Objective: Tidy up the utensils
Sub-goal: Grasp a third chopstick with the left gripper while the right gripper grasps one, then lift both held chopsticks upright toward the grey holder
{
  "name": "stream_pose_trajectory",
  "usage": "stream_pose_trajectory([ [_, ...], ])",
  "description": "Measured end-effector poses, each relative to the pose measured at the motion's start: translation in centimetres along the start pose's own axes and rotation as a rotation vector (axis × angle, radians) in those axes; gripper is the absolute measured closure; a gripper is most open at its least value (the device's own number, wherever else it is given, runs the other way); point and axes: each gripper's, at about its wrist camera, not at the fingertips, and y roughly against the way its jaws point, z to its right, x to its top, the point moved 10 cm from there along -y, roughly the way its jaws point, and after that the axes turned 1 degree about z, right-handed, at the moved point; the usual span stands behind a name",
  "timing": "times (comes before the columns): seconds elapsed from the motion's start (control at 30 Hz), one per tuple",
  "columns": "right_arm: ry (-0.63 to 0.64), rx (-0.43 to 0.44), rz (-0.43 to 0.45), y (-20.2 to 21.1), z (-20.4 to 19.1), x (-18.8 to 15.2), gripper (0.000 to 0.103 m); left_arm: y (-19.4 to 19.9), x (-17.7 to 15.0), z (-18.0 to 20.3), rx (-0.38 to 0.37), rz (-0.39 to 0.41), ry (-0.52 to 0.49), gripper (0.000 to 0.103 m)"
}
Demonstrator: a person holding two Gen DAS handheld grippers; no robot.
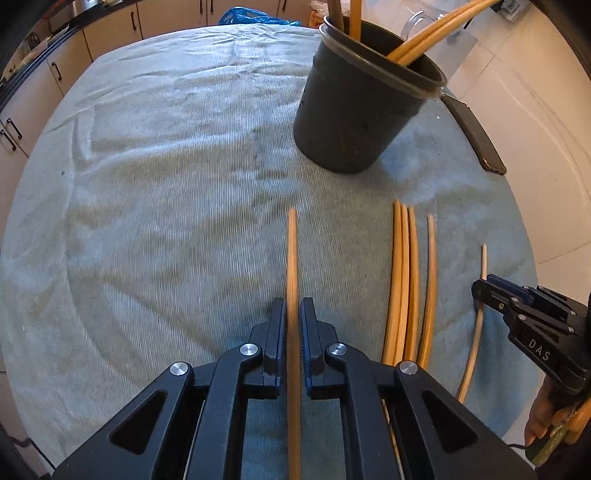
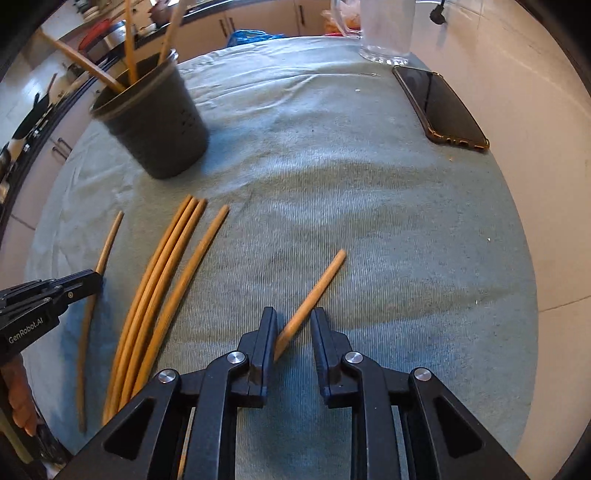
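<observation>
My left gripper point(image 1: 293, 310) is shut on a wooden chopstick point(image 1: 292, 251) that runs straight between its pads; it also shows in the right wrist view point(image 2: 107, 247). Several more chopsticks point(image 1: 406, 280) lie side by side on the cloth to its right. A dark cup point(image 1: 362, 107) holding several chopsticks stands at the back; it also shows in the right wrist view point(image 2: 159, 125). My right gripper point(image 2: 293, 325) is open around one chopstick point(image 2: 314, 295) lying slanted between its pads, against the left pad. It shows in the left wrist view point(image 1: 484, 291) over that pale chopstick point(image 1: 476, 332).
A grey-green cloth point(image 2: 369, 206) covers the table. A phone point(image 2: 443, 107) lies at the back right near the edge. A clear glass jug point(image 2: 384, 33) stands behind it. Kitchen cabinets point(image 1: 44, 81) are at the left.
</observation>
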Motion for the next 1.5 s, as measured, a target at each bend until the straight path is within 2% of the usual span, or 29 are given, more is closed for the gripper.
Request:
stream_pose_trajectory([
  [0.2, -0.004, -0.046, -0.008, -0.5, -0.4, 1.5, 0.076, -0.3, 1.0, 0.0, -0.027, 0.000, 0.018, 0.096],
  [0.33, 0.001, -0.074, 0.014, -0.6, -0.7, 1.9, 0.076, -0.2, 1.1, 0.2, -0.073, 0.012, 0.031, 0.086],
  [0.4, -0.006, -0.066, 0.034, -0.4, -0.7, 2.0, 0.080, -0.1, 1.1, 0.3, -0.064, 0.032, 0.016, 0.086],
  [0.43, -0.007, -0.062, 0.042, -0.4, -0.7, 2.0, 0.091, 0.0, 1.1, 0.3, -0.051, 0.039, 0.005, 0.095],
  [0.57, -0.080, 0.065, 0.075, 0.3, -0.6, 2.3, 0.096, 0.8, 0.7, 0.0, -0.030, 0.080, 0.017, 0.097],
  [0.73, -0.089, 0.120, 0.187, 3.9, -0.6, 2.5, 0.096, 4.6, 0.6, -0.2, -0.024, 0.181, -0.003, 0.097],
  [0.9, -0.068, 0.130, 0.308, 8.4, -0.9, 2.2, 0.096, 9.5, -0.1, 1.5, -0.038, 0.301, -0.046, 0.097],
  [1.1, -0.036, 0.126, 0.428, 13.2, -0.9, 1.0, 0.096, 14.9, -1.6, 3.5, -0.005, 0.453, -0.109, 0.097],
  [1.33, -0.027, 0.137, 0.523, 17.8, -0.9, -1.6, 0.096, 18.6, -4.1, 4.0, 0.045, 0.560, -0.145, 0.097],
  [1.5, -0.022, 0.125, 0.590, 20.2, -0.9, -3.0, 0.096, 20.8, -5.7, 3.6, 0.041, 0.607, -0.124, 0.097],
])
